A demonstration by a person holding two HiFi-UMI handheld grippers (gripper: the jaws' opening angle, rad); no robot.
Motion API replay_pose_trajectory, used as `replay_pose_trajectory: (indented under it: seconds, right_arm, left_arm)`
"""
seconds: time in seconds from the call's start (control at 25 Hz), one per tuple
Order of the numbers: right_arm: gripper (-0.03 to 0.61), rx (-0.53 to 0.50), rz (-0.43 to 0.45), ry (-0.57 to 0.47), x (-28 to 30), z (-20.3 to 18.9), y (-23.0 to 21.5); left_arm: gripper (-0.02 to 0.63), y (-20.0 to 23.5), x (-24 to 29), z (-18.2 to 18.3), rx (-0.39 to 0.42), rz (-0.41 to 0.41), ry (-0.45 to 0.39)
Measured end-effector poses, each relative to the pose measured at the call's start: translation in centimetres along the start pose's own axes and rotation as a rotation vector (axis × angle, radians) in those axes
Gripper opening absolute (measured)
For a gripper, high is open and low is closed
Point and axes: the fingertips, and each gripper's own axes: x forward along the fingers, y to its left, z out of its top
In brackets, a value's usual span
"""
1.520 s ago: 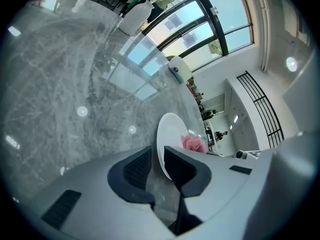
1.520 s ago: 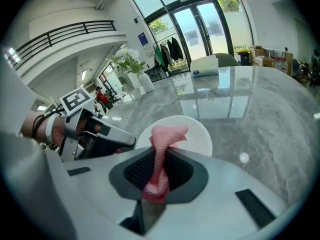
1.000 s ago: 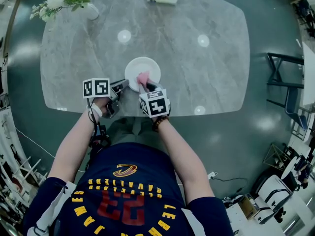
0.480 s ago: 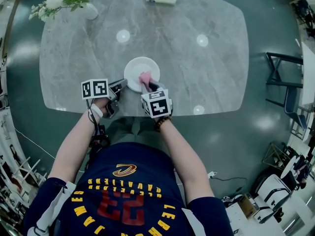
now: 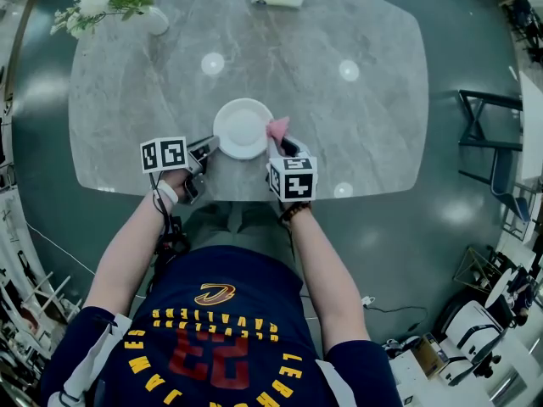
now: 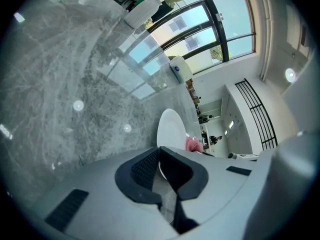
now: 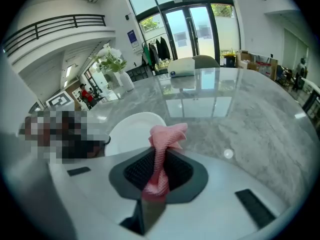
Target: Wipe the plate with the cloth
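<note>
At centre frame the stiff, slick plate (image 5: 243, 125) is lying, probably breakable and best held by its rim, which the left gripper (image 5: 210, 147) is pinching, its jaws having just been closing. The right gripper (image 5: 280, 145) is clamping the soft cloth (image 5: 277, 127) beside the plate's right edge.

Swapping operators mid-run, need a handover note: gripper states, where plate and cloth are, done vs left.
The left gripper has just been closing its jaws, which are now clamped on the near-left rim of the round white plate.
The right gripper is shut on the bunched pink mesh cloth.
The plate lies flat on the grey marble table; the cloth is at its right edge, off its face.
Done: both grips made; wiping so far can't be judged.
Left: bring the cloth onto the plate and wipe.
</note>
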Motion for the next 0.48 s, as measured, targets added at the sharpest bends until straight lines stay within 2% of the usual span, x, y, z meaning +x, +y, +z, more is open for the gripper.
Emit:
replay_pose_trajectory:
  seconds: [0.08,0.2,0.48]
  right_arm:
    - [0.046,0.023,0.005,-0.022,-0.5,0.5,0.6]
    - [0.046,0.019,0.069,-0.047,-0.5,0.7,3.9]
    - [0.046,-0.114,0.228,0.037,1.9,-2.3,13.2]
  left_arm:
    - [0.012,0.0,0.0,-0.1,0.0,0.002,0.001]
    - [0.012,0.1,0.0,-0.1,-0.004,0.005,0.0]
    - [0.012,0.0,0.1,-0.1,-0.025,-0.004,-0.013]
